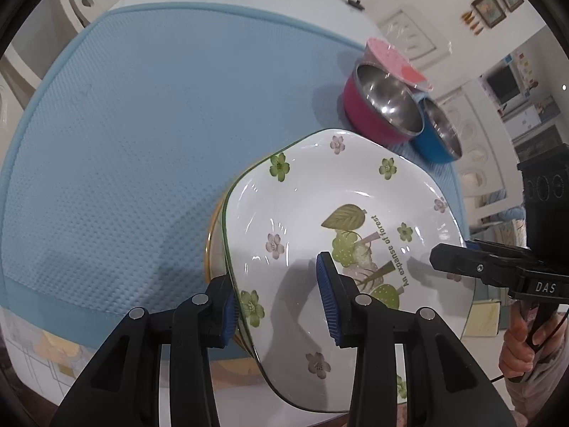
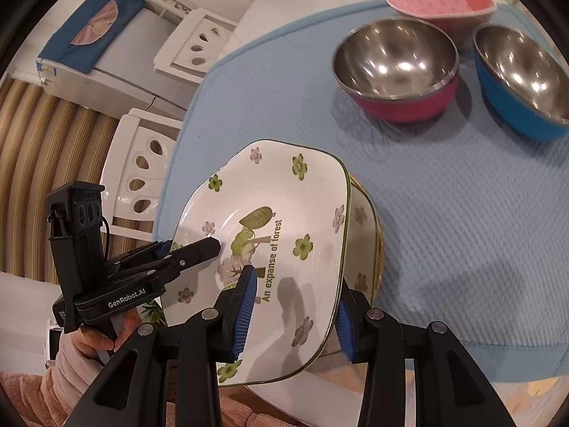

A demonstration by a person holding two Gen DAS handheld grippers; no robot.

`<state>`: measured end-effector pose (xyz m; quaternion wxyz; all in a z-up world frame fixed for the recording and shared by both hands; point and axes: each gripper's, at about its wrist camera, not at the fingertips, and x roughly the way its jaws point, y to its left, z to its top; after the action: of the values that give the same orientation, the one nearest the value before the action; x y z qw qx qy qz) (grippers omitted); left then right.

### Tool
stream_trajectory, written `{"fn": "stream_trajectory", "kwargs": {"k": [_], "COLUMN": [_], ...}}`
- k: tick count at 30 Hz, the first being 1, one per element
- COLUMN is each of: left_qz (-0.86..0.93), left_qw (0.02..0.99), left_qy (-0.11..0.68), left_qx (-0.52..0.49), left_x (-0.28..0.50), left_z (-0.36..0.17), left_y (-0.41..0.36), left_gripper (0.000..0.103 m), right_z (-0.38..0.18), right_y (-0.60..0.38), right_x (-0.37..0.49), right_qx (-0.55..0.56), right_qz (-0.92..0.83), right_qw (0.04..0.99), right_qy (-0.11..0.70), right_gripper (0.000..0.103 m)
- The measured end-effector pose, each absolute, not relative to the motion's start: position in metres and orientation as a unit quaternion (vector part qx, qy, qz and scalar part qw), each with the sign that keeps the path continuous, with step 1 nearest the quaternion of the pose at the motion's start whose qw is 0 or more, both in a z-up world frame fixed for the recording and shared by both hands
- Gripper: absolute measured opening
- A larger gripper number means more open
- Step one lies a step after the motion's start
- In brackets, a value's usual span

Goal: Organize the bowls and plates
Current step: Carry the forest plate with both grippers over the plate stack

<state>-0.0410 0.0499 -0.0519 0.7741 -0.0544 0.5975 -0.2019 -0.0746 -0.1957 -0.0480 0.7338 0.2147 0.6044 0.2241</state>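
Left gripper [image 1: 279,315] pinching left rim of white squarish ceramic plate with green and pink flower print [image 1: 330,220], one blue pad above rim, one below. Right gripper [image 2: 293,315] pinching opposite, right rim of same plate likewise. Plate held tilted just above gold-rimmed plate [image 2: 370,235] lying at near edge of light blue textured mat [image 1: 124,135]. Far right on mat: steel bowl with red outside [image 2: 396,67], steel bowl with blue outside [image 2: 522,78] beside it, pink bowl [image 2: 441,3] behind them
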Motion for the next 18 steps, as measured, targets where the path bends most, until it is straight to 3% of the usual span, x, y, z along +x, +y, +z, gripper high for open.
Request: {"fn": "stream_trajectory", "kwargs": {"k": [18], "left_qz": [-0.189], "left_qw": [0.748], "left_qy": [0.635], "left_qx": [-0.032], "left_x": [-0.034], "left_z": [-0.07], "left_y": [0.029], "left_gripper": [0.036], "right_z": [-0.072], "right_y": [-0.193], "right_x": [-0.077], "right_qx": [0.214], "right_qz": [0.196], "right_qw": [0.718], "right_qy": [0.633], "right_gripper": [0.04]}}
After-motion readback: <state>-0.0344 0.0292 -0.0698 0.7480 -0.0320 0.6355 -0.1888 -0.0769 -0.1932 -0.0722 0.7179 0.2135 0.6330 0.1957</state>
